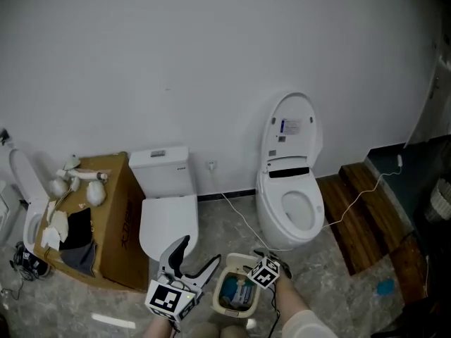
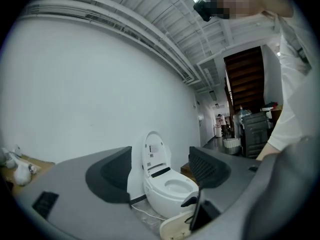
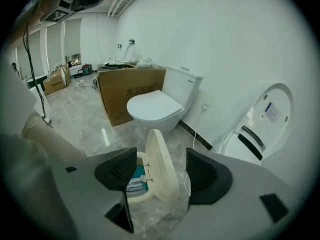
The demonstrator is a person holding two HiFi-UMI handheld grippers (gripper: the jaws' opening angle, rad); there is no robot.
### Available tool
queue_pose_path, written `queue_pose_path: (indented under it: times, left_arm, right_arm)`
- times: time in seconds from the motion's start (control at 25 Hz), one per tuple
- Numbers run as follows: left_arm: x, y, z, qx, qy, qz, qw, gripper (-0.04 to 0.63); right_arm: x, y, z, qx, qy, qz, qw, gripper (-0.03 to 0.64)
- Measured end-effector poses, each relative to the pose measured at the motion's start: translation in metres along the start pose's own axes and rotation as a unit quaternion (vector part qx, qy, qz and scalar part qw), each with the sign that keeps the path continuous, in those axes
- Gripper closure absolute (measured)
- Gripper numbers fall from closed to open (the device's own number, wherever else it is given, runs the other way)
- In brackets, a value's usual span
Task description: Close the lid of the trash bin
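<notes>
The small cream trash bin (image 1: 236,294) stands on the floor at the bottom middle of the head view, with blue rubbish inside. Its lid (image 3: 162,159) is raised upright and stands between the jaws of my right gripper (image 3: 160,171), with a gap on each side; the gripper is open and tilted down over the bin (image 3: 131,195). In the head view the right gripper (image 1: 261,266) hangs at the bin's right rim. My left gripper (image 1: 197,257) is open and empty left of the bin, held level. In the left gripper view the left gripper (image 2: 160,176) faces the wall-side toilet, with the lid (image 2: 175,227) below.
A white toilet (image 1: 168,217) with its seat cover down stands just behind the bin, and a smart toilet (image 1: 289,210) with its cover up is to the right. A cardboard box (image 1: 113,224) sits at the left, a cable (image 1: 243,220) crosses the floor, and wooden steps (image 1: 359,217) are at the right.
</notes>
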State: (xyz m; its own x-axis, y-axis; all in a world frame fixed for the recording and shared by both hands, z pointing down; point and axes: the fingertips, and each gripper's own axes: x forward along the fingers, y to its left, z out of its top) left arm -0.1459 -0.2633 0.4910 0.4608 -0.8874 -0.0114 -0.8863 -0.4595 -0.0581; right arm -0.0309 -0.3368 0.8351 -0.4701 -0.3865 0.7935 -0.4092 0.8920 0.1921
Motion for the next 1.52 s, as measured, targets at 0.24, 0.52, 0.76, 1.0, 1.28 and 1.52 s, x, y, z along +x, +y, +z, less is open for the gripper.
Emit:
queue_pose_path:
  times: [0.24, 0.52, 0.76, 1.0, 1.28, 1.52]
  left_arm:
    - [0.007, 0.019, -0.029, -0.001, 0.014, 0.011, 0.9998, 0.253]
    - [0.015, 0.024, -0.017, 0.007, 0.026, 0.001, 0.9996, 0.253]
    - [0.005, 0.022, -0.007, -0.022, 0.036, 0.0, 0.9991, 0.253]
    - [-0.012, 0.016, -0.007, -0.024, 0.039, -0.005, 0.9989, 0.253]
    - [-0.04, 0.01, -0.018, -0.011, 0.044, 0.003, 0.999, 0.253]
    - [-0.058, 0.002, -0.037, 0.0, 0.022, 0.016, 0.9996, 0.253]
  right_arm:
    - [0.053, 0.005, -0.02, 0.001, 0.036, 0.024, 0.999, 0.301]
    - [0.036, 0.03, -0.023, 0.03, 0.039, 0.047, 0.998, 0.314]
    - [0.018, 0.106, -0.043, 0.049, 0.054, 0.088, 0.993, 0.319]
    - [0.018, 0.17, -0.072, 0.074, 0.077, 0.112, 0.988, 0.31]
    - [0.032, 0.204, -0.096, 0.089, 0.091, 0.103, 0.986, 0.298]
    - [0.063, 0.246, -0.132, 0.072, 0.104, 0.125, 0.984, 0.298]
